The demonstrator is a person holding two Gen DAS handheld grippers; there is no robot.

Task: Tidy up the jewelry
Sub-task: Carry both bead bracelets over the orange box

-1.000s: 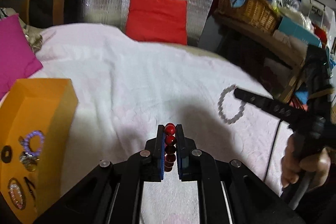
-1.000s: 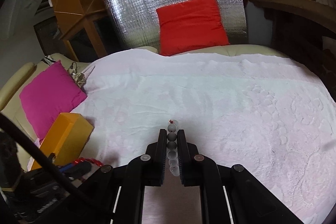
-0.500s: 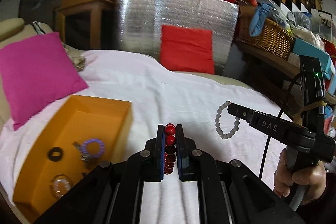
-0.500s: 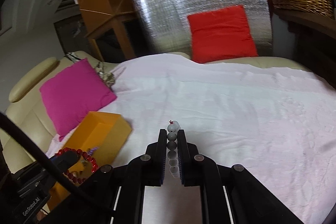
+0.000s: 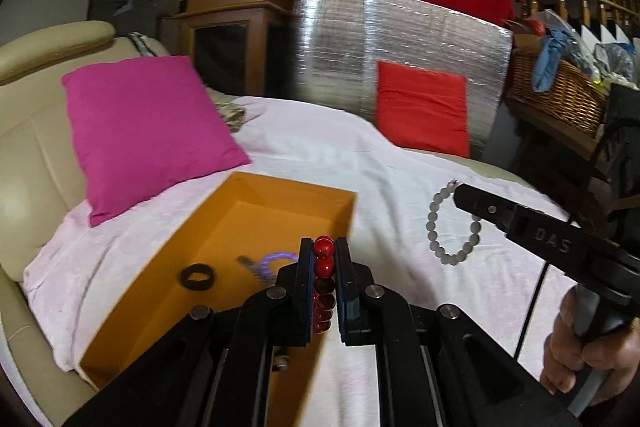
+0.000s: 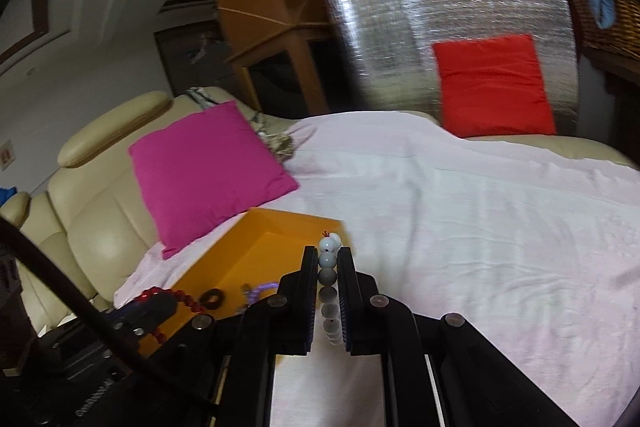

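Note:
My left gripper (image 5: 323, 247) is shut on a red bead bracelet (image 5: 323, 267), held above the near right corner of the open orange box (image 5: 256, 223). The box holds a black ring (image 5: 196, 277) and a purple bead bracelet (image 5: 274, 262). My right gripper (image 6: 325, 253) is shut on a grey bead bracelet (image 6: 328, 275), held in the air just right of the box (image 6: 260, 251). In the left wrist view the grey bracelet (image 5: 450, 229) hangs from the right gripper (image 5: 460, 193). In the right wrist view the red bracelet (image 6: 176, 297) hangs at the left gripper.
The box sits on a white-pink cloth (image 5: 400, 179) over a cream sofa. A pink cushion (image 5: 148, 131) lies behind the box. A red cushion (image 5: 422, 109) leans on a silver foil board (image 5: 400, 39). A wicker basket (image 5: 560, 87) stands at the right.
Both grippers have risen and swung left toward the orange box, each still holding its bracelet. The box now sits closer to centre in both views.

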